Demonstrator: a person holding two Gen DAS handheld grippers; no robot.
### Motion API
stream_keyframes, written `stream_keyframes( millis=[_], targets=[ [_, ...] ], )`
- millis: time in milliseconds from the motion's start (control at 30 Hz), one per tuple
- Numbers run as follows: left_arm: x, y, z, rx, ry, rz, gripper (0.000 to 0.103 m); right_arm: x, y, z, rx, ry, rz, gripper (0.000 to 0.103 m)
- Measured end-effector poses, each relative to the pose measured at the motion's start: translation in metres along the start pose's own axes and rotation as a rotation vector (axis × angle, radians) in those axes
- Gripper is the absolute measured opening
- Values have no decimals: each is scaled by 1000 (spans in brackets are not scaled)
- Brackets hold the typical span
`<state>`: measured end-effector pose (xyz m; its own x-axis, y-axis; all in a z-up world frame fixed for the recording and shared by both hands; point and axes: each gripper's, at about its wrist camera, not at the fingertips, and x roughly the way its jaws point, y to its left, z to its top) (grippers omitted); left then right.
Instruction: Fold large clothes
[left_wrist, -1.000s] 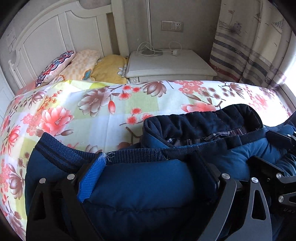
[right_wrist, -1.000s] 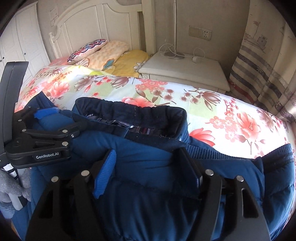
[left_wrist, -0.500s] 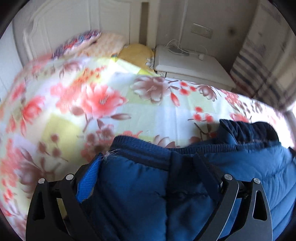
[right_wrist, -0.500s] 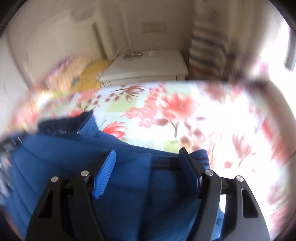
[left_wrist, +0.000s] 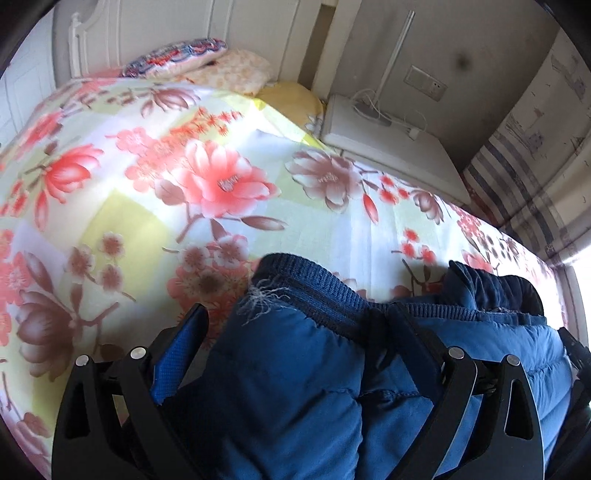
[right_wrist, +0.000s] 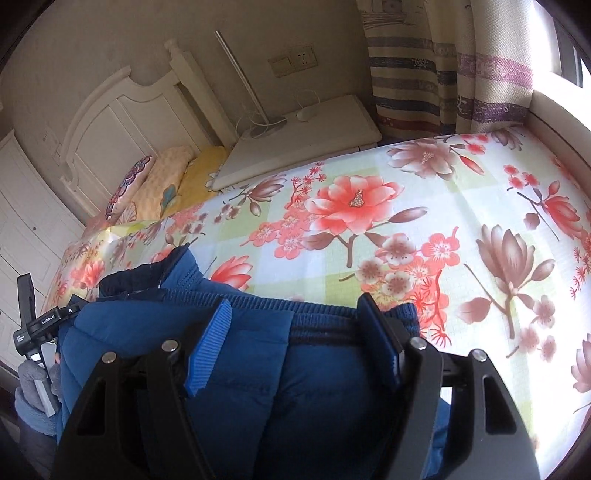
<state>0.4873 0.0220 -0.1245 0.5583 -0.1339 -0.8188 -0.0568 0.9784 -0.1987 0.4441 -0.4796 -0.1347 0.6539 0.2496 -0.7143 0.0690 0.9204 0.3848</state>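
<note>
A blue padded jacket (left_wrist: 295, 387) with a dark ribbed hem lies folded on the floral bed sheet (left_wrist: 184, 192). My left gripper (left_wrist: 295, 328) stands open around its left end, fingers wide, the jacket bulging between them. My right gripper (right_wrist: 295, 325) stands open over the jacket's right end (right_wrist: 314, 387), its fingers straddling the ribbed hem. The dark collar (right_wrist: 129, 280) shows at the far left of the right wrist view, and the left gripper's body (right_wrist: 40, 325) shows beyond it.
A white nightstand (left_wrist: 388, 147) with a lamp cable stands beyond the bed. Pillows (left_wrist: 207, 66) lie against the white headboard (right_wrist: 122, 122). A striped curtain (right_wrist: 443, 66) hangs at the right by a bright window. Bare sheet (right_wrist: 480, 240) stretches right of the jacket.
Both grippers have swung outward to the jacket's two ends; the left view now faces the headboard side, the right view the window side. The jacket lies flatter and wider than a second ago.
</note>
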Motion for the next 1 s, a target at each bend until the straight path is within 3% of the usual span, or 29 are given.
stream_keyframes(
  millis=[167,233,333,400,467,533,567,633,733,833,900,1000],
  targets=[
    [-36,-22,-1,80,-113,170,93,1,12,2,-45,35,-79,69],
    [-62,-43,-8,126,-144,108,93,-12,32,4,-83,29,-201,70],
    [-85,-83,-26,212,-170,51,94,-45,88,-6,-189,-45,-120,73],
    [-78,-116,-40,278,-140,40,94,-50,136,-24,-342,-47,-117,82],
    [-56,-134,-51,319,-93,65,94,-35,172,-45,-476,19,-120,83],
    [-27,-143,-61,378,-17,123,96,-6,191,-70,-579,87,-170,83],
    [-26,-139,-61,369,-12,103,96,1,193,-76,-602,79,-192,85],
    [-36,-123,-53,339,-32,92,97,-1,181,-67,-541,93,-149,86],
    [-50,-78,-47,288,-81,125,97,-17,150,-52,-487,38,-208,86],
    [-54,-29,-43,161,-76,125,97,-33,97,-42,-327,8,-203,86],
    [-52,-3,-42,47,-66,69,97,-41,60,-40,-189,-17,-151,87],
    [-35,7,-38,-7,-7,50,97,-39,36,-45,-86,-39,-84,87]
  ],
)
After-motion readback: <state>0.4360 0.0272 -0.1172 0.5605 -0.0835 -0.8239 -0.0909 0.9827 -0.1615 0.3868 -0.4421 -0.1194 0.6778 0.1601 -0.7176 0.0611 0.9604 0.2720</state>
